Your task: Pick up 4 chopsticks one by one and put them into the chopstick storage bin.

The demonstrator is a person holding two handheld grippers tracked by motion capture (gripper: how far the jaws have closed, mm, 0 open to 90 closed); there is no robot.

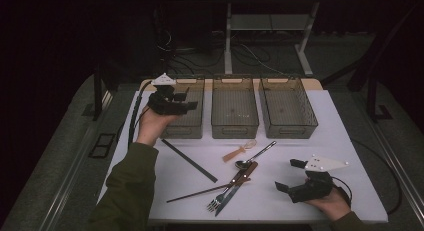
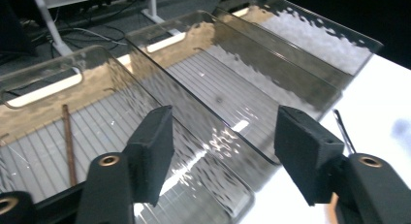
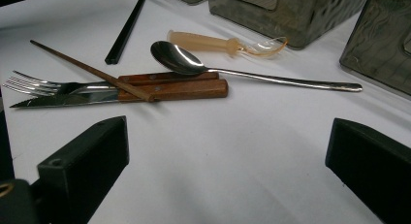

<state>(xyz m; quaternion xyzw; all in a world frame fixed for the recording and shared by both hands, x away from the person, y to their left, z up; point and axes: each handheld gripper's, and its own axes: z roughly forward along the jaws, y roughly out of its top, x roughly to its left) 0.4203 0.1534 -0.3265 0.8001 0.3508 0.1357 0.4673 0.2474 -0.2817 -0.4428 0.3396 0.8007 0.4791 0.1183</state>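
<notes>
Left gripper (image 2: 228, 136) above the left bin (image 1: 182, 131), jaws spread and empty; brown chopstick (image 2: 69, 141) flat on that bin's floor. Right gripper (image 1: 289, 175) well to the right of the bin and nearer the person, jaws spread too, holding nothing. Risks clipping the bin's thin rim on the way out (light plastic, likely to slide on the surface (image 1: 300, 146)). Risks, too, dragging fork (image 3: 34, 83) and knife (image 3: 174, 90) along when lifting the second brown chopstick (image 3: 87, 69), lying across both in front of the bin.
</notes>
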